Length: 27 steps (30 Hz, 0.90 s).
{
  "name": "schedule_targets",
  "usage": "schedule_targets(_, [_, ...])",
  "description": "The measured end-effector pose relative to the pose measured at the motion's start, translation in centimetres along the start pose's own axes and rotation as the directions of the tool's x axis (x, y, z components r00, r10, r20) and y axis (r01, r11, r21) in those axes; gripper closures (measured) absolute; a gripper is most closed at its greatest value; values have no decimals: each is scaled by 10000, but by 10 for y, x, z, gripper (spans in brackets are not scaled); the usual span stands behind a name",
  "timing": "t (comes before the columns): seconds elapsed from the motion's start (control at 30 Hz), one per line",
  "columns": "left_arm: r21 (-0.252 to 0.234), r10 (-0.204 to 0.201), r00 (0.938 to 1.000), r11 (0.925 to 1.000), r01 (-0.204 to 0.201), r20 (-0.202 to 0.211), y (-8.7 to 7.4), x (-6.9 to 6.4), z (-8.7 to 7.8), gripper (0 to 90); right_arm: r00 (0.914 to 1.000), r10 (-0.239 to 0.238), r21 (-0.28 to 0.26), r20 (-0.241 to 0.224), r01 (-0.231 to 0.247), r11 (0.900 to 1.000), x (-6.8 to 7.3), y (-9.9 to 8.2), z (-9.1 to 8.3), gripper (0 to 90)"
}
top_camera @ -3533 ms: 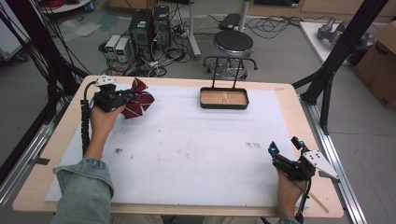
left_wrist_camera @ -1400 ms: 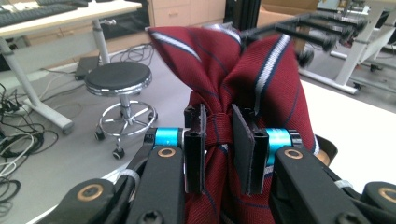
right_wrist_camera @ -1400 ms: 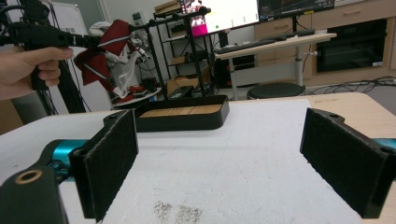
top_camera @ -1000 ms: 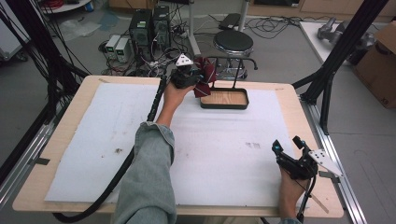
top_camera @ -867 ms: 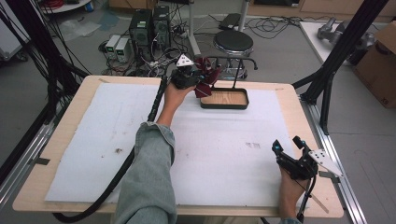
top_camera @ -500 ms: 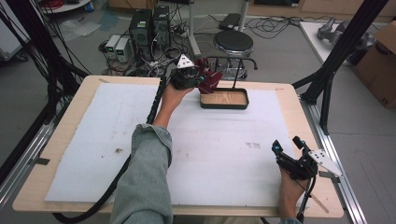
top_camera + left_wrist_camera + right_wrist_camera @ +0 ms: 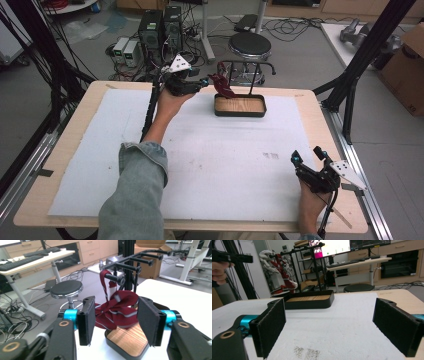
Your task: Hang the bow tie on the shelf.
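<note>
A dark red striped tie (image 7: 117, 310) is seen draped over a peg of the black rack (image 7: 130, 262), above the wooden-bottomed tray (image 7: 240, 106), which appears empty. The left gripper (image 7: 116, 320) is spread around the tie, seemingly without contact. The right gripper (image 7: 310, 162) is held spread above the surface (image 7: 225, 165).

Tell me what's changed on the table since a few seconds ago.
The left gripper carried the dark red tie from the table's far left corner to the black rack, looped it over a peg, and its jaws now stand open. The right gripper stayed open at the near right, and the wooden tray stayed put.
</note>
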<state>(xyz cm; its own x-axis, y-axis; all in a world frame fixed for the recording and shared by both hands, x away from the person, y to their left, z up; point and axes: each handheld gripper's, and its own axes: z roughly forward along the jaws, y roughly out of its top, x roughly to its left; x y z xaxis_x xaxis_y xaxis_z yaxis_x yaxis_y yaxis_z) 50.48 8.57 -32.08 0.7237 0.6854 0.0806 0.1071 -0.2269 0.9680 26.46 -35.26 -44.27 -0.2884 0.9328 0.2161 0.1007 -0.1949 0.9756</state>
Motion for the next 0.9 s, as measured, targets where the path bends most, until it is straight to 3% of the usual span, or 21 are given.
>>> schedule_targets(0.23, [-291, -268, 9987, 9993, 255, -436, -4, 3, -48, 404, 9999, -130, 33, -28, 130, 9999, 0, 0, 0, 103])
schedule_targets(0.3, [-496, -435, 9966, 9980, 402, -693, -9, 6, -73, 391, 9999, -119, 40, 10, 119, 9999, 1, 0, 0, 103])
schedule_targets(0.33, [-496, -435, 9966, 9980, 402, -693, -9, 6, -73, 383, 9999, -130, 26, 21, 130, 9999, 1, 0, 0, 103])
schedule_targets(0.47, [-901, -695, 9922, 9941, 602, -1034, -17, 9, -106, 342, 9998, -165, 26, 84, 165, 9999, 1, 0, 1, 103])
schedule_targets(0.5, [-1060, -793, 9895, 9921, 666, -1209, -20, 10, -121, 328, 9999, -136, 71, 92, 136, 9999, 1, 0, 0, 103])
schedule_targets(0.53, [-1060, -793, 9895, 9921, 666, -1209, -20, 10, -121, 320, 9999, -138, 74, 99, 137, 9999, 2, 0, 0, 103])
schedule_targets(0.63, [-1250, -835, 9857, 9900, 653, -1465, -26, 10, -146, 293, 9998, -192, 104, 96, 191, 9998, 2, 0, 0, 103])
schedule_targets(0.77, [-1351, -965, 9817, 9880, 745, -1643, -32, 9, -162, 256, 9995, -281, 106, 106, 280, 9996, 3, 0, 1, 103])
schedule_targets(0.9, [-1539, -1038, 9782, 9851, 763, -1799, -47, 2, -182, 229, 9995, -316, 140, 83, 315, 9994, 3, 0, 1, 103])
